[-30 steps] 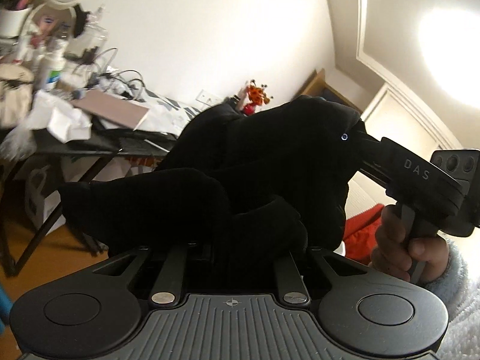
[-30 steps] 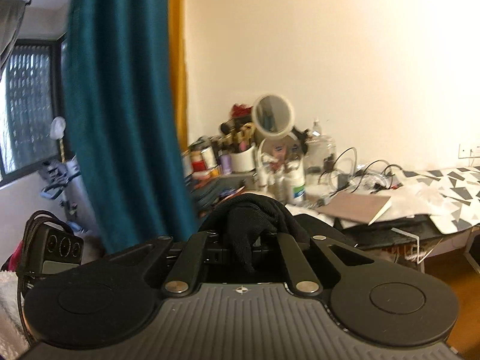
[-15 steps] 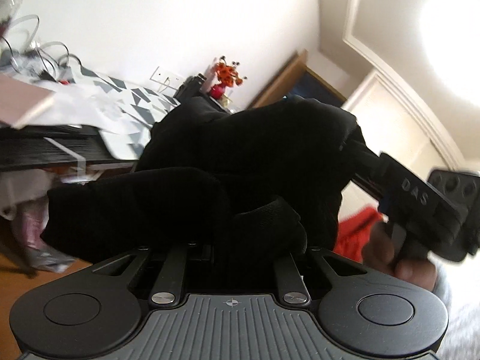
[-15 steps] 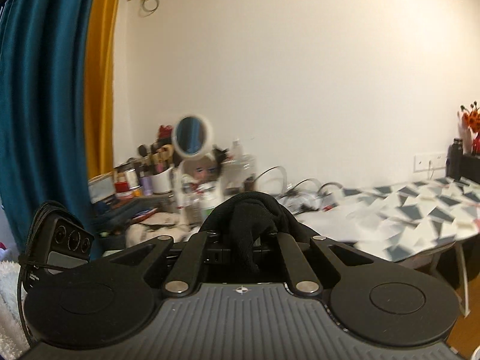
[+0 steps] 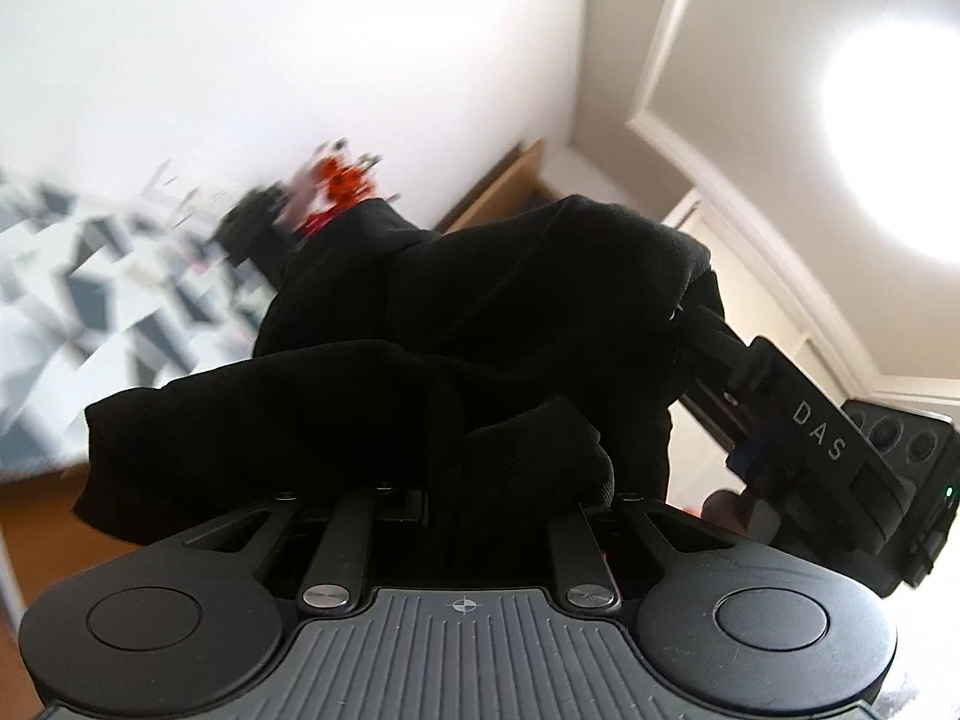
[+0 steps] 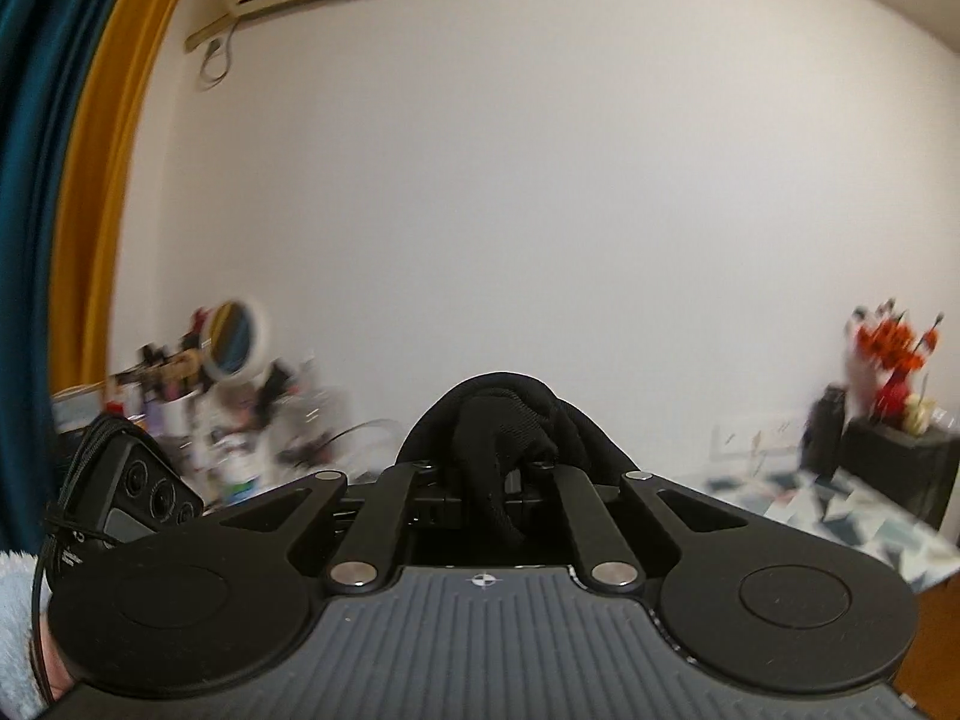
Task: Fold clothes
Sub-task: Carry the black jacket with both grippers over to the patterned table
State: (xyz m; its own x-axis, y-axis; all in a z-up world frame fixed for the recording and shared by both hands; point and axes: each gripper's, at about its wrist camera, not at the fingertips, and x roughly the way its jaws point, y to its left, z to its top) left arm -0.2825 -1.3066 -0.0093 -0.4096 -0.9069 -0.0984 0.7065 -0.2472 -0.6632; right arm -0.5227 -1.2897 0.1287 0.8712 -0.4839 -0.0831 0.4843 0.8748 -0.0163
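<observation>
A black garment [image 5: 480, 324] hangs bunched in the air between both grippers. In the left wrist view it spills over my left gripper [image 5: 474, 480], which is shut on it, and the cloth hides the fingertips. The right gripper's housing [image 5: 810, 438], marked DAS, enters the cloth from the right, held by a hand [image 5: 726, 504]. In the right wrist view a fold of the black garment [image 6: 498, 420] is pinched in my right gripper [image 6: 501, 456]. The left gripper's housing [image 6: 144, 492] shows at the lower left.
A table with a grey-and-white patterned cover [image 6: 852, 510] runs along the white wall, with orange flowers [image 6: 894, 348] at its right end. Clutter and a round mirror [image 6: 234, 336] are at its left end. A teal curtain [image 6: 24, 210] and wood floor [image 5: 36, 534] border the room.
Both cameras have swung upward and to the right. The desk clutter slid left and down, and more wall, ceiling and an air conditioner show. Both grippers still hold the garment.
</observation>
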